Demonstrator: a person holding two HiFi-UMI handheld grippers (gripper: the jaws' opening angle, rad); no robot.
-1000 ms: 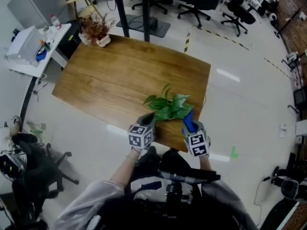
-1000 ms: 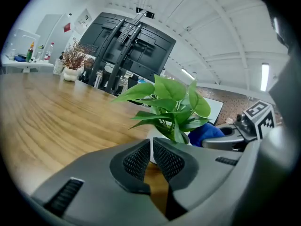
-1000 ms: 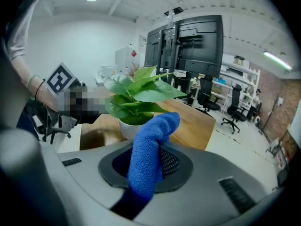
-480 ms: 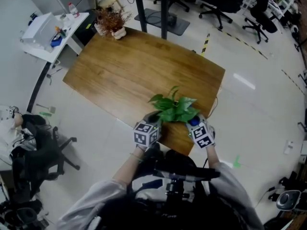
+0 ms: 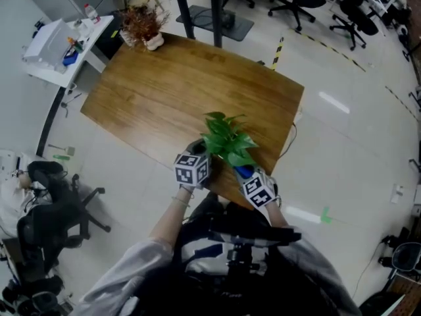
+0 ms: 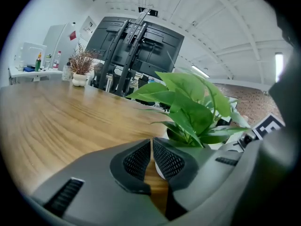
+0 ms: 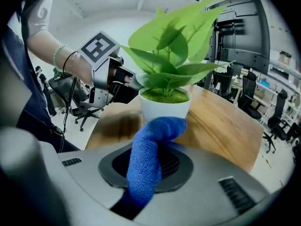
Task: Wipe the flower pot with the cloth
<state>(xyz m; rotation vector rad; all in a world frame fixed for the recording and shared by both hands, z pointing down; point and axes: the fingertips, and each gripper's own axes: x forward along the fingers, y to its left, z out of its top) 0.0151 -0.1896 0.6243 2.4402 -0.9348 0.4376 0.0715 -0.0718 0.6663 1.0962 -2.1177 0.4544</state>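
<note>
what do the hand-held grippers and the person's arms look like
The left hand-held gripper and right hand-held gripper each have a smooth grey moulded body, dark oval jaw pads with a dotted mesh texture, and a cube of black-and-white square markers. The person wears light grey sleeves and two thin wristbands on the left wrist.

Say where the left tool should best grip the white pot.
Probably the bare wall of the pot below its rim, from the left: leaves overhang the top, and the cloth in the right tool occupies the right side.

Open tabletop [image 5: 171, 91] stretches from flower pot [image 7: 164, 108] to dried plant [image 5: 141, 24].
</note>
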